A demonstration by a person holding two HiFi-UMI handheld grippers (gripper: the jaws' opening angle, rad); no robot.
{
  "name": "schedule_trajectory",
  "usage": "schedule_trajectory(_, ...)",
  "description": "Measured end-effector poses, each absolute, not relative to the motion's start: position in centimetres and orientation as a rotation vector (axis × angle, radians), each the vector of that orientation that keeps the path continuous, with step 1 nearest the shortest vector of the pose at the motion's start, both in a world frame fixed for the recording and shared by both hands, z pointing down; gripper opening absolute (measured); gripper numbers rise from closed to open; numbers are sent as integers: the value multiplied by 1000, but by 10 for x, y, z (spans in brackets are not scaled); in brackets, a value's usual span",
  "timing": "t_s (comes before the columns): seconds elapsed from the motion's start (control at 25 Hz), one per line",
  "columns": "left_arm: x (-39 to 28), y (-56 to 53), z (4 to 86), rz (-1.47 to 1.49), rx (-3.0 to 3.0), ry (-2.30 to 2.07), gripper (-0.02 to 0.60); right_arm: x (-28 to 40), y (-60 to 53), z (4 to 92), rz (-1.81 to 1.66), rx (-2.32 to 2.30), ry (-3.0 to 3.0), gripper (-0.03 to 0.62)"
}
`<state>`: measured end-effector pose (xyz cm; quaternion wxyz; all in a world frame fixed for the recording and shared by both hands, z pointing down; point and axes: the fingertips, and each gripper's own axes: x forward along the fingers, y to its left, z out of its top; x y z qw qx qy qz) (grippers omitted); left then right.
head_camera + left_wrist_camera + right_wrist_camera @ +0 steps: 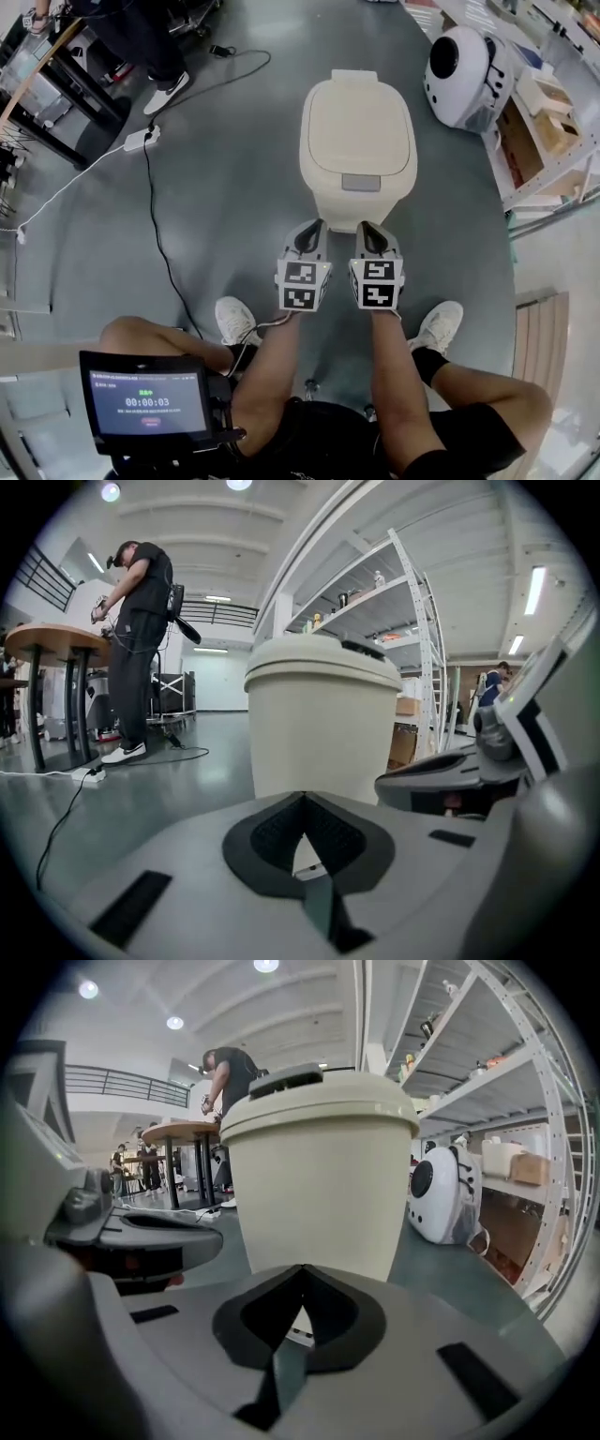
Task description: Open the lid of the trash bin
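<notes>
A cream trash bin stands on the grey floor straight ahead, lid down, with a grey push tab at its near edge. Both grippers hover side by side just short of the bin's front. My left gripper is shut with nothing between its jaws, and so is my right gripper. In the left gripper view the bin rises right behind the closed tips. The right gripper view shows the same bin beyond the closed tips.
A white rounded device sits right of the bin beside metal shelving. A power strip and its cable trail across the floor at left. A person stands by a table at far left. My own shoes flank the grippers.
</notes>
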<state>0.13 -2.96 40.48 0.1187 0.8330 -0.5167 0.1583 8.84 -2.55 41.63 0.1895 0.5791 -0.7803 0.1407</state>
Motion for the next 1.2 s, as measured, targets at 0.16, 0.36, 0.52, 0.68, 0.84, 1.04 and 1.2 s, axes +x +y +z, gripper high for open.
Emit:
schedule_trajectory(0.16, -8, -41, 449, 518, 2353, -1495, -3, 87, -37, 450, 456, 1581, -2156, 5)
schedule_trajectory(0.36, -17, -48, 491, 572, 2247, -1467, -3, 86, -41, 495, 572, 1537, -2067, 5)
schedule_trajectory(0.52, -18, -45, 513, 619, 2215, -1416, -3, 82, -39, 527, 682, 1502, -2024, 5)
schedule_trajectory(0.68, -20, -49, 521, 586, 2170, -1404, -3, 83, -44, 552, 746, 1491, -1992, 5)
schedule_trajectory(0.84, -21, -51, 531, 574, 2134, -1390, -3, 86, -48, 571, 783, 1469, -1968, 5)
schedule_trajectory(1.04, -25, -58, 541, 583, 2119, -1372, -3, 86, -51, 591, 797, 1454, -1925, 5)
schedule_trajectory(1.2, -28, -70, 553, 618, 2125, -1366, -3, 84, -59, 607, 799, 1457, -1892, 5)
